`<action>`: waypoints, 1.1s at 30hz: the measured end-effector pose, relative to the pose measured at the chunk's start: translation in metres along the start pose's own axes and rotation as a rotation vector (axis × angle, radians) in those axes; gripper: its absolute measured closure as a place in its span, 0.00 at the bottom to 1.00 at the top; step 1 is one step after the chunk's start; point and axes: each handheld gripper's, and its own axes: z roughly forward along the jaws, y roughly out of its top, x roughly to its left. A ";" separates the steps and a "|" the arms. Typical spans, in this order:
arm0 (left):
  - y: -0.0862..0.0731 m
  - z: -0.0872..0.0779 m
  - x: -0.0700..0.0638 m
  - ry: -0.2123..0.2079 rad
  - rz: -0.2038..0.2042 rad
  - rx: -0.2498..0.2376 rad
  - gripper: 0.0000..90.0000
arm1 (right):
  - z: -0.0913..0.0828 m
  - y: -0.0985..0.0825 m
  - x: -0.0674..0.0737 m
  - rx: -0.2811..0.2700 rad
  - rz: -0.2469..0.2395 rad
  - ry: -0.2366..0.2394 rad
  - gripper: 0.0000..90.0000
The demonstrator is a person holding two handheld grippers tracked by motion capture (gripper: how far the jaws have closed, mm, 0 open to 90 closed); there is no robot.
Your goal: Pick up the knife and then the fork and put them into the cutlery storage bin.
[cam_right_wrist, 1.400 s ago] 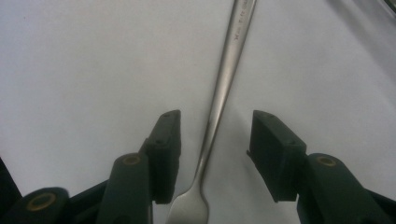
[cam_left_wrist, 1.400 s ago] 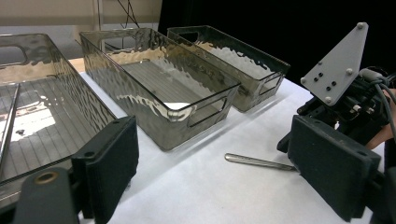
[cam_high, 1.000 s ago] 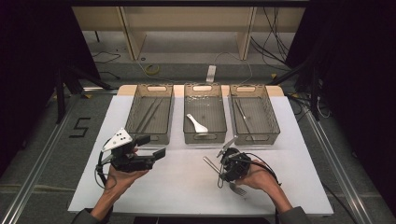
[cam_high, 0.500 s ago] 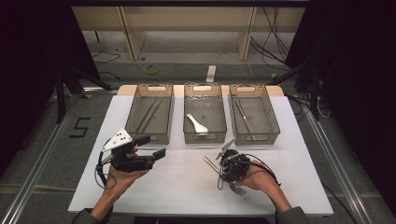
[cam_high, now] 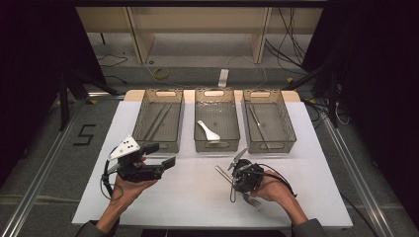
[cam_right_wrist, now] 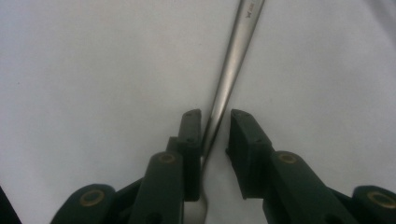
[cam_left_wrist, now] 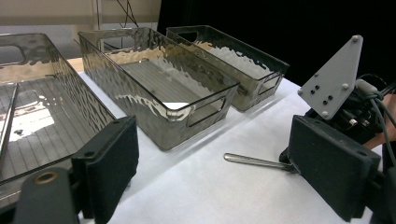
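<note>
The right gripper (cam_high: 236,174) points down at the worktop (cam_high: 197,192), and its jaws have just been closing around a fork (cam_right_wrist: 229,88). In the right gripper view the handle runs up between the two fingers (cam_right_wrist: 190,140): the left finger looks to be against it or nearly so, while a narrow gap shows between the handle and the right finger. The fingers are thus close together about the fork but not yet clamped on it. That suggests the grasp is nearly made, with a little more closing needed before a lift.

The fork lies flat on the worktop near its front edge, in front of the middle bin (cam_high: 216,120) and the right bin (cam_high: 269,121). In the high view the tines (cam_high: 253,201) poke out below the right hand (cam_high: 269,190). The handle end reaches out to the left, as the left gripper view shows.

The left gripper (cam_high: 165,160) hovers above the worktop in front of the left bin (cam_high: 159,120), its fingers (cam_left_wrist: 112,168) wide apart and holding nothing. A white spoon (cam_high: 208,131) rests in the middle bin; thin utensils lie in the other two.
</note>
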 end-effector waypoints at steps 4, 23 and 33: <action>0.000 0.000 0.000 0.001 0.000 0.000 0.18 | 0.000 0.001 0.000 0.001 -0.003 0.003 0.87; 0.000 0.000 0.000 -0.001 -0.001 0.000 0.18 | 0.001 0.004 -0.001 0.030 -0.010 0.011 0.93; 0.000 0.000 0.000 -0.002 0.001 0.001 0.18 | 0.000 0.005 -0.002 0.020 -0.034 -0.003 0.95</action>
